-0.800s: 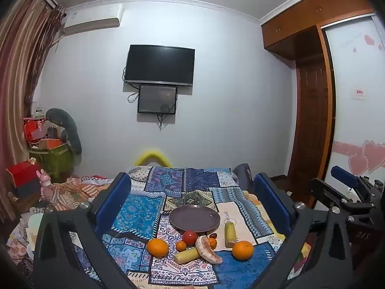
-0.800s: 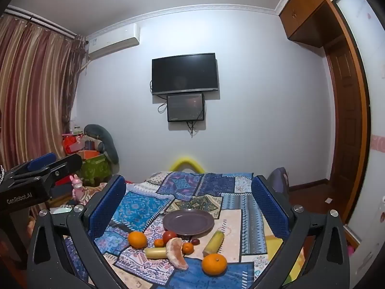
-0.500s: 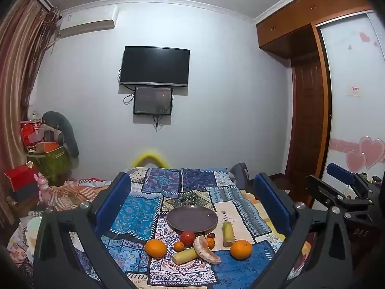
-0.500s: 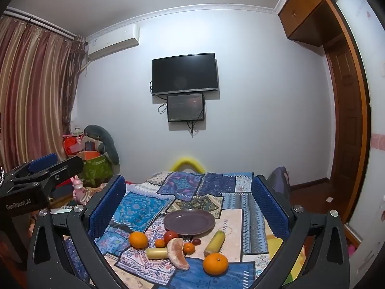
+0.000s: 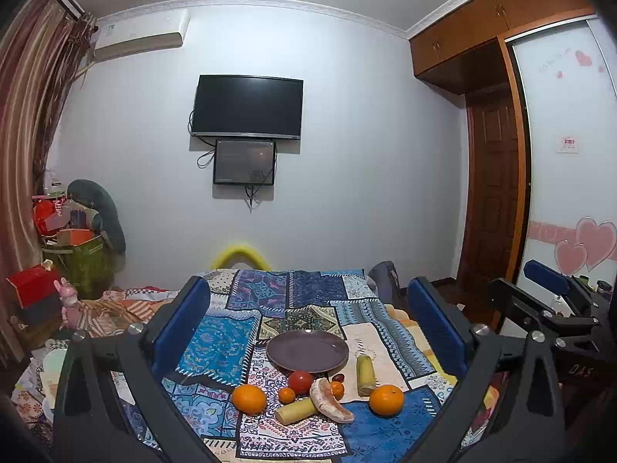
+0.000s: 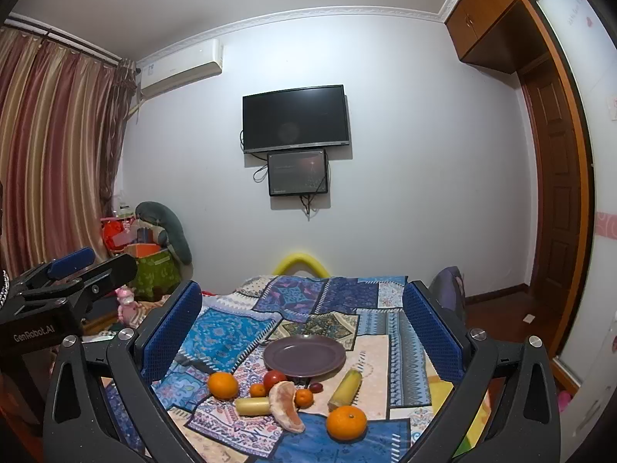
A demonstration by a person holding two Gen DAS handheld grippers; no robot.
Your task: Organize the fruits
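Patchwork bedspread point(image 5: 216, 347) carries the empty plate point(image 5: 307, 351); fruits are clustered just before it, ahead of both wide-apart, empty hand-held grippers, left point(image 5: 308, 332) and right point(image 6: 304, 332).

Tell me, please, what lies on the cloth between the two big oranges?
Between the left orange and the right orange, the right wrist view shows a yellowish cane piece, a peeled pomelo wedge and two small tangerines.

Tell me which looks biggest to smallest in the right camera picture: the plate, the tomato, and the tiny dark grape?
1. The plate, clearly the largest.
2. The tomato, a lot smaller.
3. The grape, the smallest.
All three sit close together on the cloth, so nearness hardly skews this.
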